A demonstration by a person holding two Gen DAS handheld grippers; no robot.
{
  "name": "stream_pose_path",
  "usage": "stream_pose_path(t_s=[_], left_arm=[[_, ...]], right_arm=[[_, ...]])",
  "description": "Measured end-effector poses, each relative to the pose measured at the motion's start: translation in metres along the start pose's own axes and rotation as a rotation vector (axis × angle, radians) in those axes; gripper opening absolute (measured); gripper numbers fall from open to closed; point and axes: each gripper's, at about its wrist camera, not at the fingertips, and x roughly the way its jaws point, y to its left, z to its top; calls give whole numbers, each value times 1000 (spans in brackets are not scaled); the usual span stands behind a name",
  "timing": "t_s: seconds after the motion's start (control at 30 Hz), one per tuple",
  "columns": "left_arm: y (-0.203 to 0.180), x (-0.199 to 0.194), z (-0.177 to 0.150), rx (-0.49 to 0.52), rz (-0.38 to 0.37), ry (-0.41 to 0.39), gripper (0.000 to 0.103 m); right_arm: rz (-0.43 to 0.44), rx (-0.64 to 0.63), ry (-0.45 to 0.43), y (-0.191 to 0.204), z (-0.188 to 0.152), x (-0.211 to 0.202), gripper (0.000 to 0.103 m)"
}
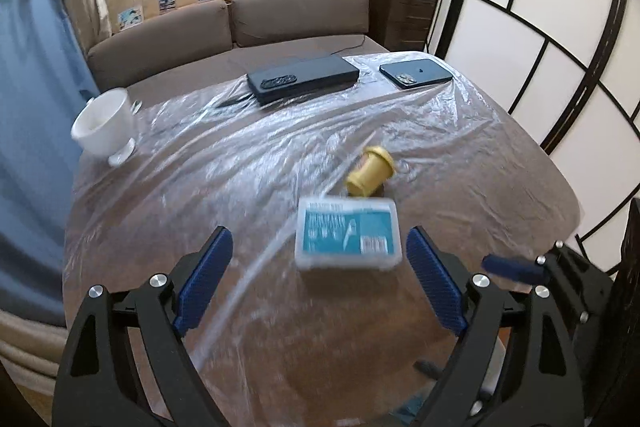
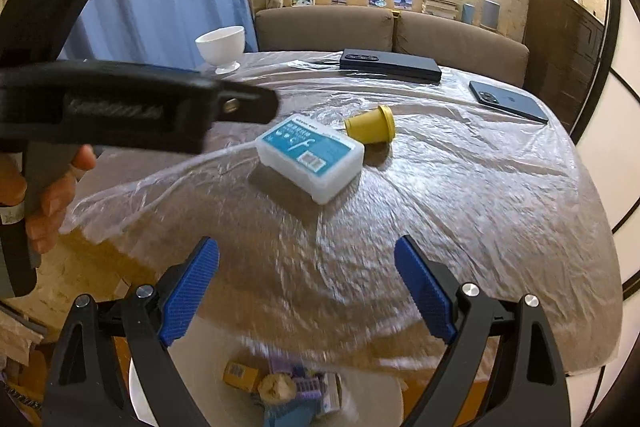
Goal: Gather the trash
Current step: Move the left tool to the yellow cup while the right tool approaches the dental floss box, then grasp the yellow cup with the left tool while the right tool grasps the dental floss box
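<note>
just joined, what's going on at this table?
A person is clearing trash off a plastic-covered table with a gripper in each hand. Both the left gripper and right gripper are open and empty. A white floss box and a tipped yellow cup still lie on the table. A white bin below the table edge already holds some wrappers and boxes.
</note>
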Motion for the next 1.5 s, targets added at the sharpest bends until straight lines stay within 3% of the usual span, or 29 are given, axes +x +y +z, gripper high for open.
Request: stream_pose_path(t_s=[0.27,0.5,0.67,0.8,1.17,1.23,1.3,1.4,1.47,1.5], left_arm=[[-8,55,37,118,-85,81,90],[-20,94,51,198,-147,138,90],[-24,110,53,254,-154,169,69],[-19,121,55,265,-210,218,48],[-10,131,67,298,-230,216,37],[-7,132,69,295,-227,215,37],[-4,132,69,287,-224,211,37],[2,132,70,264,-222,207,37],[6,132,70,252,-209,202,37],[8,132,70,245,-209,201,37]], right_arm=[[-6,95,14,-1,23,36,88],[-52,148,10,3,38,61,89],[-70,149,2,5,45,70,88],[-53,149,14,4,49,79,88],[-81,129,20,6,54,94,88],[-86,127,14,6,54,94,83],[-85,117,11,5,54,94,71],[-84,105,16,3,55,96,69],[-76,101,16,1,55,95,74],[-70,94,17,7,52,92,89]])
